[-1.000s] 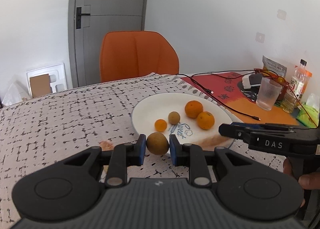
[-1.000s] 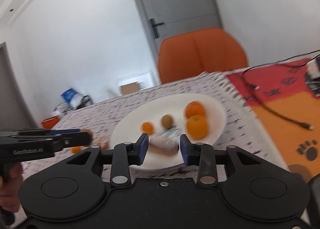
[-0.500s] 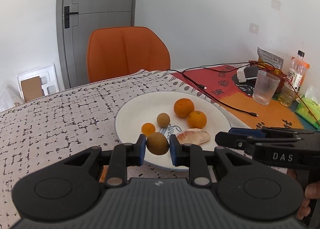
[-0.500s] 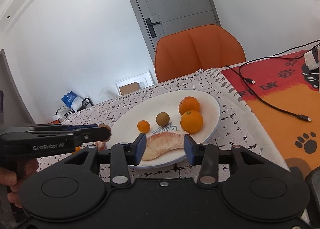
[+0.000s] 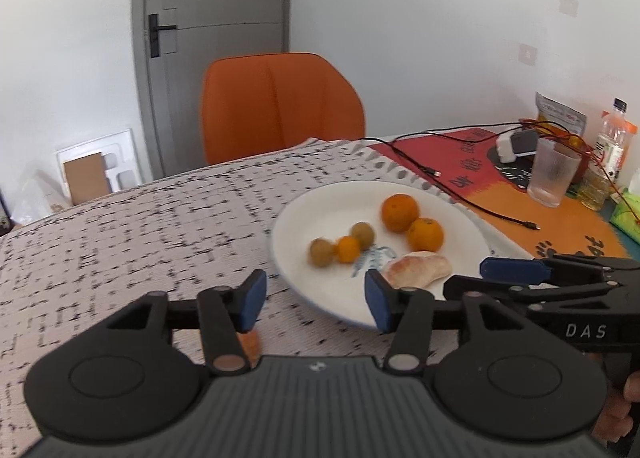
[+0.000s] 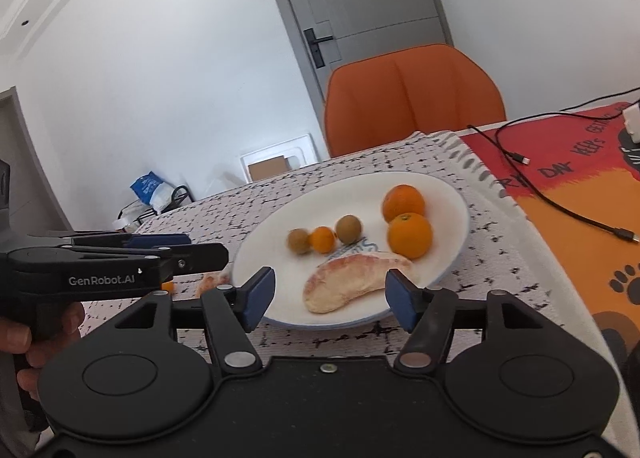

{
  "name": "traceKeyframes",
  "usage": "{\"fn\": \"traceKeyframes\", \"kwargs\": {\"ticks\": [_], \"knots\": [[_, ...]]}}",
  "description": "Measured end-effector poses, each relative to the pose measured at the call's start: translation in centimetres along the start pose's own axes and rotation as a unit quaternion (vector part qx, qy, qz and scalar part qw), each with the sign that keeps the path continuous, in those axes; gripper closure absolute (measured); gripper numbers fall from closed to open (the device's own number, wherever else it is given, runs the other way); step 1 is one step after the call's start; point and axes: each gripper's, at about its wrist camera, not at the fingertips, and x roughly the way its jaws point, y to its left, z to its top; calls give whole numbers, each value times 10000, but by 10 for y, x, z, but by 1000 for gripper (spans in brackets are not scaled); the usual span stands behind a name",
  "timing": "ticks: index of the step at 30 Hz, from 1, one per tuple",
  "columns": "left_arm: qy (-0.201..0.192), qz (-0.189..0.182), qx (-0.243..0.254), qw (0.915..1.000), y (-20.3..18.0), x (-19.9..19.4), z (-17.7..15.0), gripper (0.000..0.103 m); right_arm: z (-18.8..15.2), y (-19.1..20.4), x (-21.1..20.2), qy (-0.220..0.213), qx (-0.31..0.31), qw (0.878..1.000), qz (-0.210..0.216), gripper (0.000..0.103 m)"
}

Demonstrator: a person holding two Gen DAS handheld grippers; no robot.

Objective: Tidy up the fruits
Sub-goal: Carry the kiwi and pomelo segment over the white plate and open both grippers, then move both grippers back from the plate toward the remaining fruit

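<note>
A white plate (image 5: 320, 214) (image 6: 448, 194) holds two oranges (image 5: 400, 213) (image 6: 403, 203), a small orange fruit (image 5: 347, 249) (image 6: 322, 239), two brown round fruits (image 5: 321, 252) (image 6: 299, 241) and a pomelo segment (image 5: 416, 269) (image 6: 352, 282). My left gripper (image 5: 314, 300) is open and empty at the plate's near left rim. My right gripper (image 6: 331, 294) is open and empty, its jaws on either side of the pomelo segment. Orange fruit pieces (image 6: 212, 283) lie on the cloth left of the plate.
The table has a black-and-white patterned cloth (image 5: 140, 218) and a red-orange mat (image 6: 580, 194) with black cables (image 5: 460, 198). A glass (image 5: 551, 174), a bottle (image 5: 612, 146) and a snack bag (image 5: 560, 114) stand at the right. An orange chair (image 5: 280, 102) is behind the table.
My left gripper opened and let go of the brown fruit, which now lies on the plate by the small orange fruit. My right gripper opened wider around the pomelo segment.
</note>
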Motion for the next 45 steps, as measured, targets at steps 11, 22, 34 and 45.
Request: {"fn": "traceKeyframes", "kwargs": {"ticks": [11,22,34,45], "knots": [[-94,429,-252,9987,35,-23,-17,26,0,29,6,-2,-226,9996,140,5],[-156,649,-512,9965,64,-43,-33,21,2,57,15,6,-583,9981,222,0],[-167,721,-835,9938,89,-58,-53,21,-1,81,24,136,-803,9961,333,0],[-94,638,-1078,9921,96,-61,-71,34,-4,95,34,342,-821,9935,704,13]]}}
